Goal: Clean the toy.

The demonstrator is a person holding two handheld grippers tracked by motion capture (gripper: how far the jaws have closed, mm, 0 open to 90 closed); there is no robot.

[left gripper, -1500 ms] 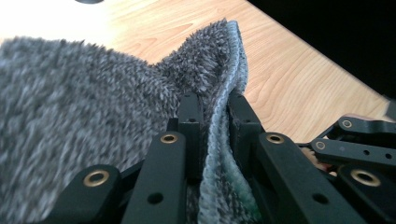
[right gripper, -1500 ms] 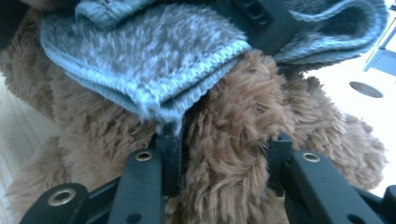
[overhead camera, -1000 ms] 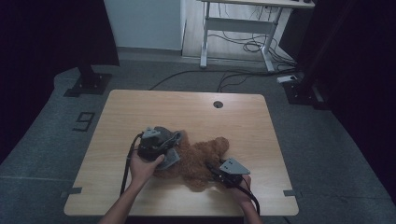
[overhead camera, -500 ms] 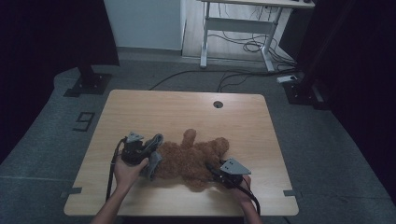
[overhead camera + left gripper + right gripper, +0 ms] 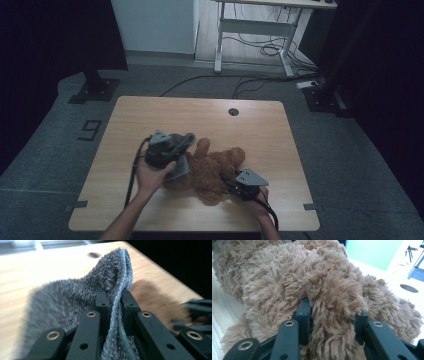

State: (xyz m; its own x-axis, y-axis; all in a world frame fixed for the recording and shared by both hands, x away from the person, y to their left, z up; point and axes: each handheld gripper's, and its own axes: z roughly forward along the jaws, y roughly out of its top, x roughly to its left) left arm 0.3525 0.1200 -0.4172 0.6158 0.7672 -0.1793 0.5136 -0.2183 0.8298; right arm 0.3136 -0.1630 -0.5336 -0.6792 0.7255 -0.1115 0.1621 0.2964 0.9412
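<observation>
A brown plush teddy bear (image 5: 217, 167) lies on the wooden table (image 5: 200, 115), right of centre near the front. My left gripper (image 5: 176, 150) is at the bear's left side, shut on a grey fuzzy cloth (image 5: 181, 169) that hangs from its jaws. In the left gripper view the cloth (image 5: 75, 295) is pinched between the pads, and my left gripper (image 5: 115, 297) is raised over the table, with the bear (image 5: 155, 302) blurred beyond. My right gripper (image 5: 231, 181) is shut on the bear's fur at the bear's front right. The fur (image 5: 312, 277) bulges between my right gripper's (image 5: 332, 312) jaws.
A round cable hole (image 5: 233, 111) sits near the table's far edge. Behind the table are a white desk frame (image 5: 255, 30) with floor cables and black stand bases (image 5: 95, 90). A taped mark (image 5: 90, 130) lies on the floor to the left.
My left gripper swung left away from the bear, then came back right and higher with the grey cloth still in its jaws. The right gripper and the bear stayed put.
</observation>
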